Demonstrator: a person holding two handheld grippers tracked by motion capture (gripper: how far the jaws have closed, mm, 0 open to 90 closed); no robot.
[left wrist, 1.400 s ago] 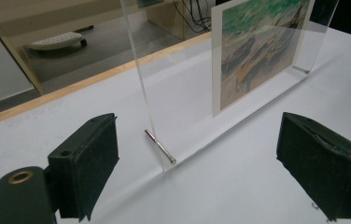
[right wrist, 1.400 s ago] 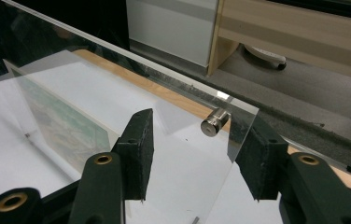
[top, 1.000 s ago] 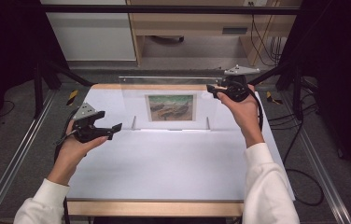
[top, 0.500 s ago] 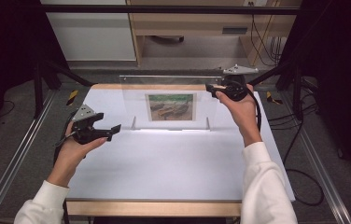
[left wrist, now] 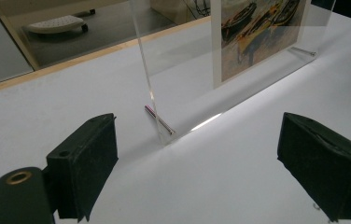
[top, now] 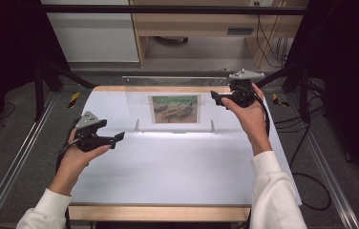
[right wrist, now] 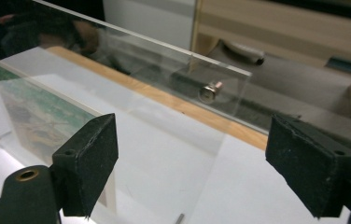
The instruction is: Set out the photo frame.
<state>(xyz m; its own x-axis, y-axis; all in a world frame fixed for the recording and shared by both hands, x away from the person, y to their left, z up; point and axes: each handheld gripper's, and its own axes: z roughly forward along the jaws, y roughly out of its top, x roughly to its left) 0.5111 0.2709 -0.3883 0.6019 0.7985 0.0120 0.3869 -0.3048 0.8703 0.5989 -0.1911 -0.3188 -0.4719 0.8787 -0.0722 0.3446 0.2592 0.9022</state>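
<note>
Two grippers flanked a clear acrylic frame (top: 175, 107) that stood upright toward the far side of the white tabletop (top: 168, 171), a painting of boats (top: 174, 109) sandwiched inside it. The right gripper (top: 217, 98) sat at the frame's upper right corner; its fingers (right wrist: 87, 163) had just been opening and stood released, the panel's edge between them but not pressed. The left gripper (top: 119, 137) hovered near the frame's lower left corner, fingers (left wrist: 85, 163) spread wide, grasping nothing.
</note>
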